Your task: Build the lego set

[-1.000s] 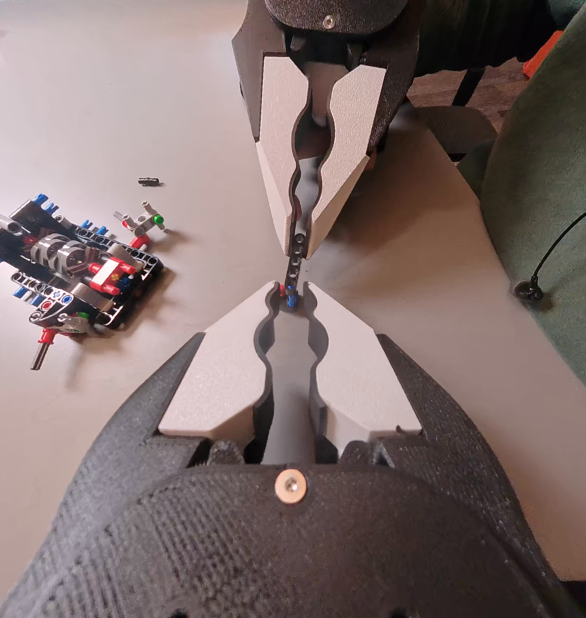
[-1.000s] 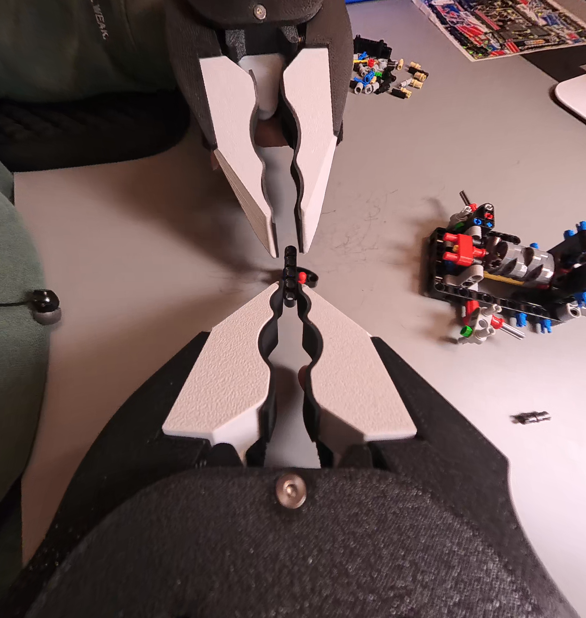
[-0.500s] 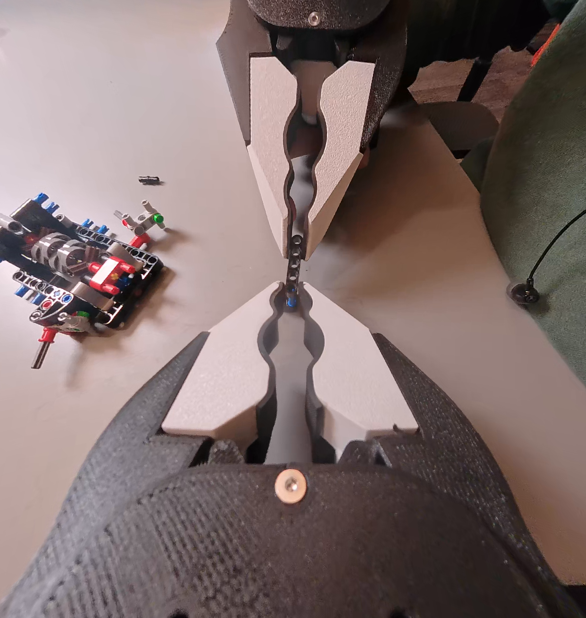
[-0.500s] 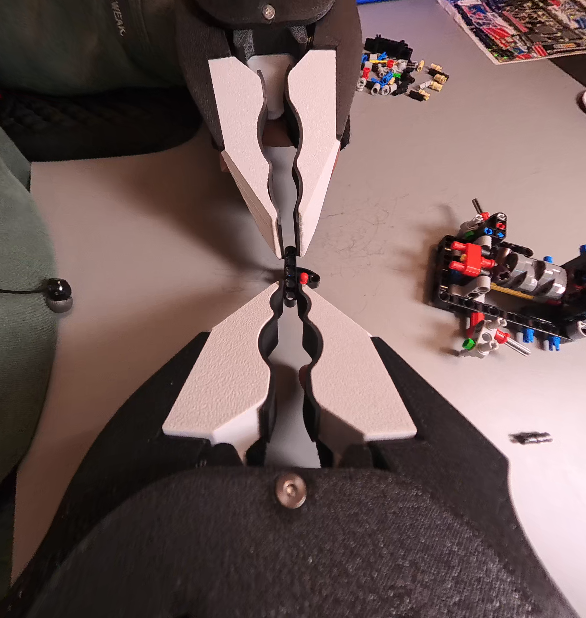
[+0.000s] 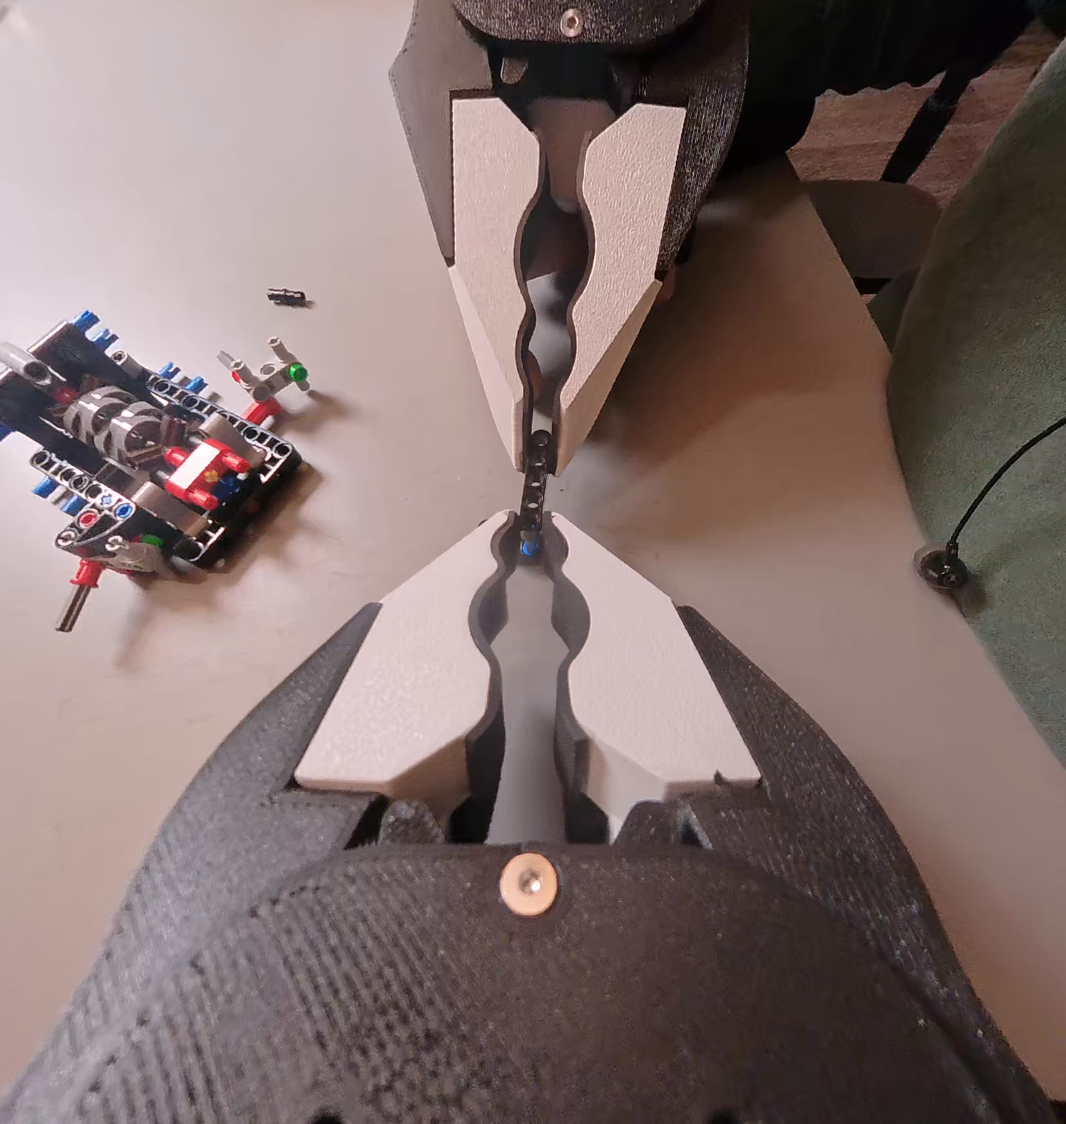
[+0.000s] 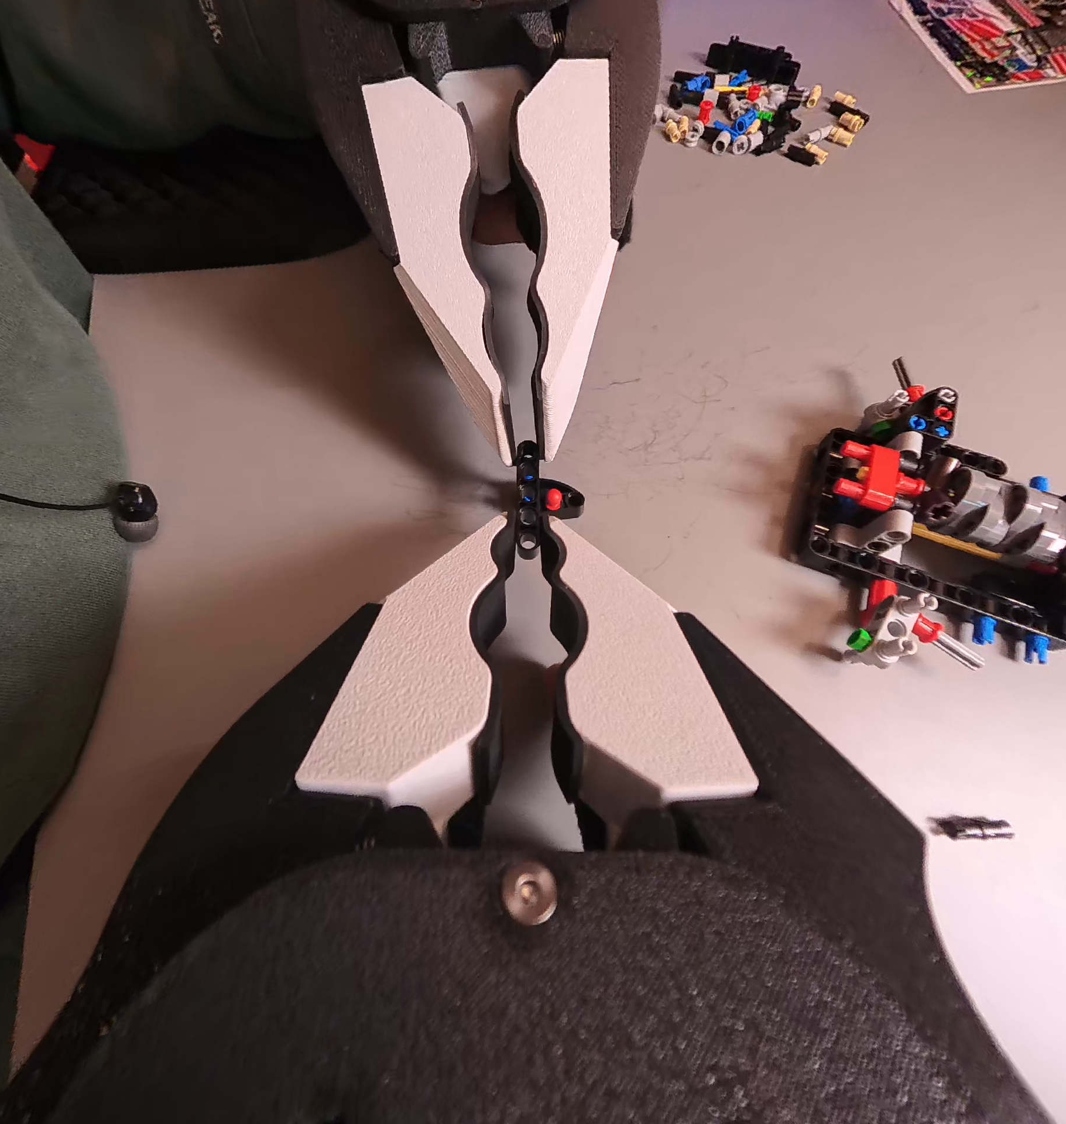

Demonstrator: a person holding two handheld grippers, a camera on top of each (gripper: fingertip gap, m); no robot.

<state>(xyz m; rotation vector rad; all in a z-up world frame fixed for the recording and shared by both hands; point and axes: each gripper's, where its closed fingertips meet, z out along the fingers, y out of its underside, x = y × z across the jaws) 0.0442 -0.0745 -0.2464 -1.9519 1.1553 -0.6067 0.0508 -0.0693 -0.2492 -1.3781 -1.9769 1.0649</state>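
Left wrist view: a black beam (image 5: 535, 480) was gripped at both ends by the left gripper (image 5: 527, 529) and right gripper (image 5: 539, 450), jaws closed; a sub-part was being assembled, steady alignment being needed next.

A black holed beam (image 6: 528, 508) with blue and red pins hangs above the table. The half-built model (image 6: 956, 535) lies aside, loose parts (image 6: 761, 121) beyond
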